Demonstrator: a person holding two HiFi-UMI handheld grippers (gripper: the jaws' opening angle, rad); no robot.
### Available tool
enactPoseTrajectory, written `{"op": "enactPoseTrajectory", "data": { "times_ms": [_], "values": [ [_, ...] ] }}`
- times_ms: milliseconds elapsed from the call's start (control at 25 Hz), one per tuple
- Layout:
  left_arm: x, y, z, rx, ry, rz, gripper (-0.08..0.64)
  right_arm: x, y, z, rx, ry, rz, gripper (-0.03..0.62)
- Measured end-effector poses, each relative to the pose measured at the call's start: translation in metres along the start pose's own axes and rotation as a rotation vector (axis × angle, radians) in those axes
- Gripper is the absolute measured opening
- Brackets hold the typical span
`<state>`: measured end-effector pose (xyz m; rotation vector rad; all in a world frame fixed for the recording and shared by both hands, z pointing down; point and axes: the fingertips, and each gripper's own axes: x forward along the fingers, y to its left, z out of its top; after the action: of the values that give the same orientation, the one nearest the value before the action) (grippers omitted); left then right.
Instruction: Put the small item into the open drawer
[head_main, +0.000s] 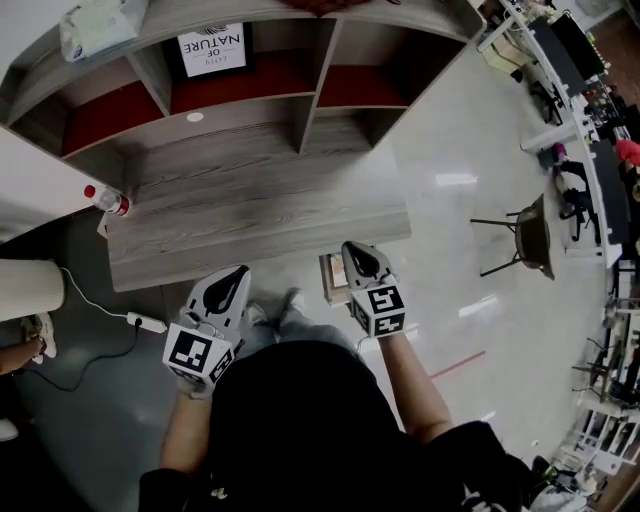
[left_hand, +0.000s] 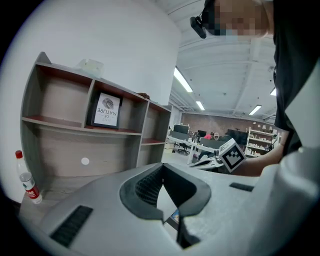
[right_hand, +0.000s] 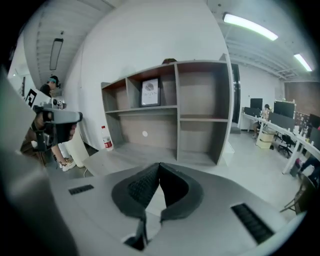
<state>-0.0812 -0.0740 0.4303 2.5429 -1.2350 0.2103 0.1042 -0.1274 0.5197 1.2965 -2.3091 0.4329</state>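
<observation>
Head view – L gripper (head_main: 238, 272) clenched w/ nothing in it, R gripper (head_main: 353, 249) likewise – both near wood desk (head_main: 250, 220)

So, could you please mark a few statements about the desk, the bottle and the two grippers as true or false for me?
1. The clear plastic bottle with the red cap stands at the left end of the grey wooden desk top. True.
2. The black-framed print lies flat on the desk top. False: it stands in a shelf compartment above the desk top.
3. The right gripper has its jaws together with nothing between them. True.
4. The left gripper grips the small white round disc. False: its jaws are together and empty, and the disc sits at the back of the desk.
5. The wooden drawer is shut. False: it is pulled out at the desk's front right corner.
</observation>
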Motion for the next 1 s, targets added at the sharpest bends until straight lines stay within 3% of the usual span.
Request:
{"op": "enactPoseTrajectory", "data": {
  "times_ms": [520,1000],
  "values": [
    [-0.023,0.012,0.049,0.045,-0.119,0.048,0.002,-0.054,0.051,0.122,-0.118,-0.274,0.139,0.012],
    [-0.039,0.02,0.077,0.071,-0.182,0.071,0.002,-0.073,0.083,0.172,-0.185,-0.4,0.194,0.012]
  ]
}}
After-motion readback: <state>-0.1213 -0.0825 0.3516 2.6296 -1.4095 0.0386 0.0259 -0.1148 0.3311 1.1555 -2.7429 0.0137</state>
